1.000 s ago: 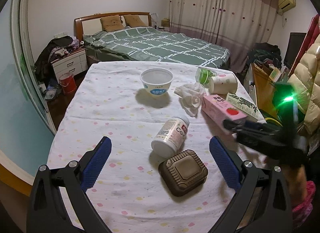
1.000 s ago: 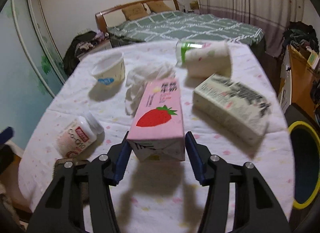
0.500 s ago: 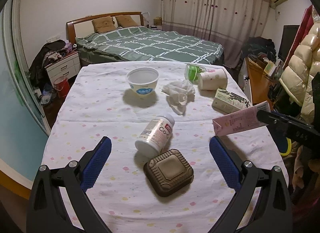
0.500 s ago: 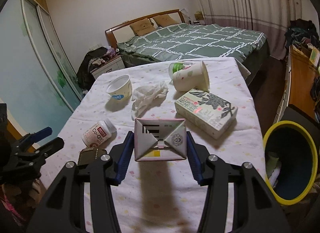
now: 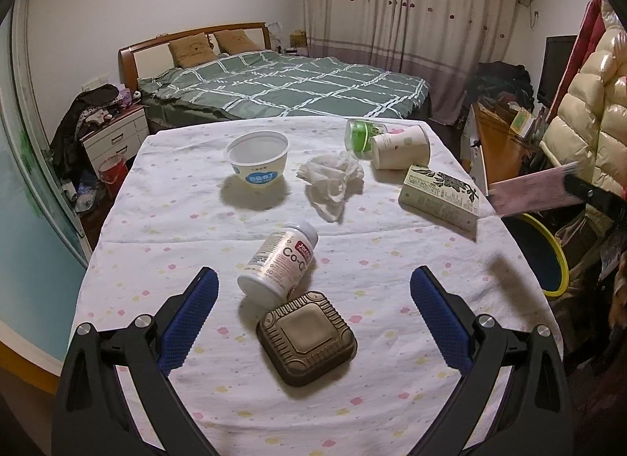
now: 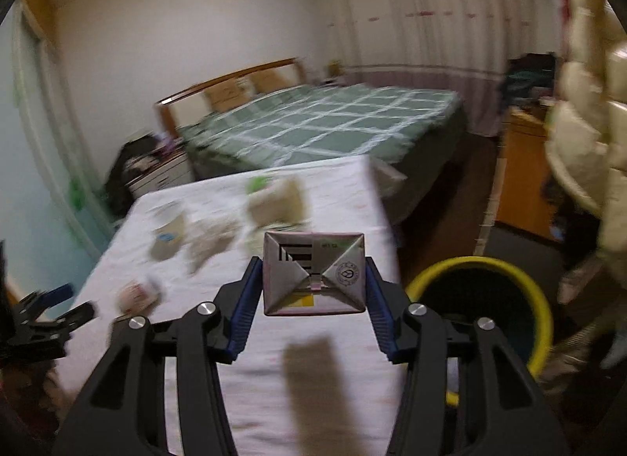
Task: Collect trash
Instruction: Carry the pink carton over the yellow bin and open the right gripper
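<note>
One pink milk carton [image 6: 313, 273] with folded grey base, clamped in right gripper [image 6: 313, 299], yellow-rimmed bin [image 6: 542, 311] at three o'clock, left gripper [image 5: 313, 313] fingers apart, empty

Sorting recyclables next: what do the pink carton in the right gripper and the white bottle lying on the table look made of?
Pink carton: looks like coated paperboard, given the folded, silvery glued end flaps.
White bottle: likely glossy plastic, with a smooth moulded body, screw cap and printed label.
</note>
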`<state>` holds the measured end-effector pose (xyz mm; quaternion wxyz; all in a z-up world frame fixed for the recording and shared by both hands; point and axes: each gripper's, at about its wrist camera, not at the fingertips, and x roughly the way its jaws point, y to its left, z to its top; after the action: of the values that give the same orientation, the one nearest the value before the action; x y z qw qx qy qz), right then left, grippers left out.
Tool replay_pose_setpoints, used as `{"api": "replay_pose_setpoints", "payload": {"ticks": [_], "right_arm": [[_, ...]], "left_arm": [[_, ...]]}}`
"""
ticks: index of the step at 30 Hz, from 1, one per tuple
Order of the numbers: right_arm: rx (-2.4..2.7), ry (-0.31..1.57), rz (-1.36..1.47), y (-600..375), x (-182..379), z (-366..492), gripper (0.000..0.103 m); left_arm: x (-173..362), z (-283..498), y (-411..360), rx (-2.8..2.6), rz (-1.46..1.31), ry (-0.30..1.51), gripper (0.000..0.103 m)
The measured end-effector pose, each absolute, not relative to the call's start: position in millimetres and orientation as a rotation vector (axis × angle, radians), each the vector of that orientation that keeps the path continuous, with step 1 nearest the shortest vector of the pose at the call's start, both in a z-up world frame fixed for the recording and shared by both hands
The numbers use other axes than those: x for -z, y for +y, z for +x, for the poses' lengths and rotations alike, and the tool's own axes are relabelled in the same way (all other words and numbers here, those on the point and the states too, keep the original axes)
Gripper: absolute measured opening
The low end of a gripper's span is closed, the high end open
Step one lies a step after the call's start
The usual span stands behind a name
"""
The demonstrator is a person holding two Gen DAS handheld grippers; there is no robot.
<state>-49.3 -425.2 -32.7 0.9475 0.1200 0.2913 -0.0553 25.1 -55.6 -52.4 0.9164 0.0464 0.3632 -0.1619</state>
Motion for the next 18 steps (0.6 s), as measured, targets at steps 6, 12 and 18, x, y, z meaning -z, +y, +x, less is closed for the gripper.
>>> {"api": "replay_pose_setpoints", "payload": {"ticks": [6, 12, 18], "right_arm": [[0.361, 0.648, 0.275, -495.8, 65.6, -60.7, 0.049], [0.469, 0.771, 0.335, -543.1, 119.7, -53.9, 0.049], [0.501, 0.834, 0.353, -561.2, 149.1, -45.5, 0.050]], "left_arm": [[54.5, 26.4, -61.0, 0.335, 0.102, 0.756, 0.097], [56.1, 26.2, -70.4, 0.343, 0.120, 0.765, 0.097], [57.8, 27.4, -76.7, 0.347, 0.131, 0.772, 0.097]]}}
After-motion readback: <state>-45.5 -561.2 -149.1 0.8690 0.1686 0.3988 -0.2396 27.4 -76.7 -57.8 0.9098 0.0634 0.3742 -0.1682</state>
